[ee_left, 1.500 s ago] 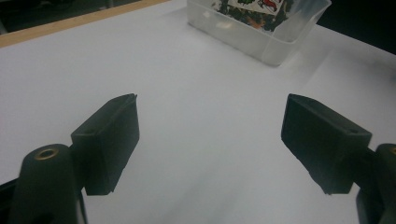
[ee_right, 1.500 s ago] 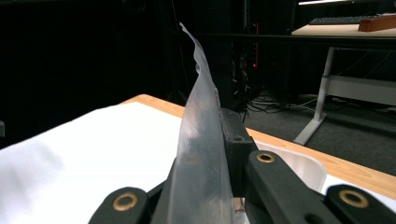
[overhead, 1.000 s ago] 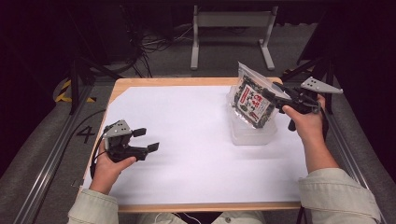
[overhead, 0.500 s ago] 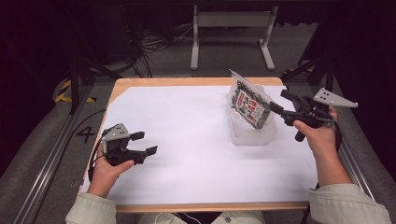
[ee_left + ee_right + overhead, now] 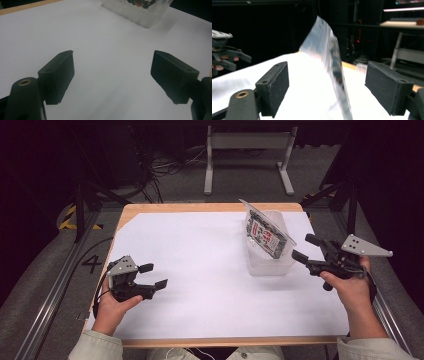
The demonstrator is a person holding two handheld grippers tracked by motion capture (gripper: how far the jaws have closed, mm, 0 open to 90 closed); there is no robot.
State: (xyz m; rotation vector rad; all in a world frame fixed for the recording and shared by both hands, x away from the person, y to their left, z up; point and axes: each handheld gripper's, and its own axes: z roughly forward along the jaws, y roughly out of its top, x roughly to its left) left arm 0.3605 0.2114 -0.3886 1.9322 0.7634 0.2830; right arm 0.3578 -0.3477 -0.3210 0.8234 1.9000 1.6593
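1. High view: the snack packet (image 5: pixel 266 236) is leaning tilted inside the clear container (image 5: pixel 270 262); the right gripper (image 5: pixel 306 251), its jaws just opened and spread empty, is hovering just beside the container.
2. Left gripper view: the left gripper (image 5: pixel 112 75) is gaping, well apart from the container, whose top is cut off.
3. Right gripper view: the packet, blurred, is standing beyond the jaws.

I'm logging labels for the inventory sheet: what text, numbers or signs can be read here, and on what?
"4": dark number on the grey floor left of the table.
Print on the packet standing in the clear container: red-and-white label with dark patterning, too small and blurred to read.
Nothing else legible.
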